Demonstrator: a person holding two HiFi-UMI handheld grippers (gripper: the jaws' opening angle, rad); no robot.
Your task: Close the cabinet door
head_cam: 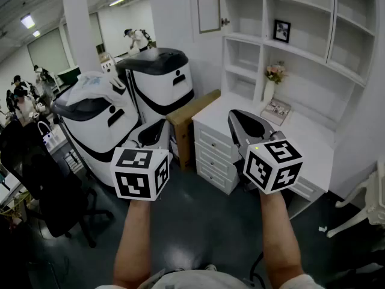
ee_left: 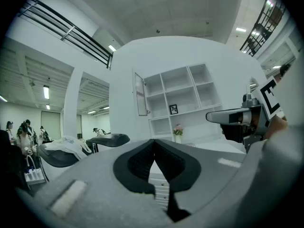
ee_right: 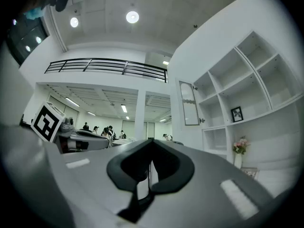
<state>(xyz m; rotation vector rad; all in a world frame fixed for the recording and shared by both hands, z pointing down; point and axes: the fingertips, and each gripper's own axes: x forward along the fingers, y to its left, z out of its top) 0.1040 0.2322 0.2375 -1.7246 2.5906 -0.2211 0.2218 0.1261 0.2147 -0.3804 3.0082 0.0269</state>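
In the head view, the left gripper point(head_cam: 157, 127) and right gripper point(head_cam: 236, 116) are held out level, well short of the cabinet door point(head_cam: 207, 6). The door stands swung open at the upper left corner of the shelf unit point(head_cam: 301, 47), above the desk point(head_cam: 313, 132). This looks like an approach stance.

In the left gripper view, its tips meet with nothing between them.

In the right gripper view, the jaws are together too and empty (probably suited to pushing). The door point(ee_right: 189, 103) hangs ahead. Around them is a dark glossy floor point(head_cam: 198, 221) and an open hall.

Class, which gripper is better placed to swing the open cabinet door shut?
Right, probably: the right gripper is over the desk, nearer the cabinet door; the left gripper sits farther left, by the white machines.
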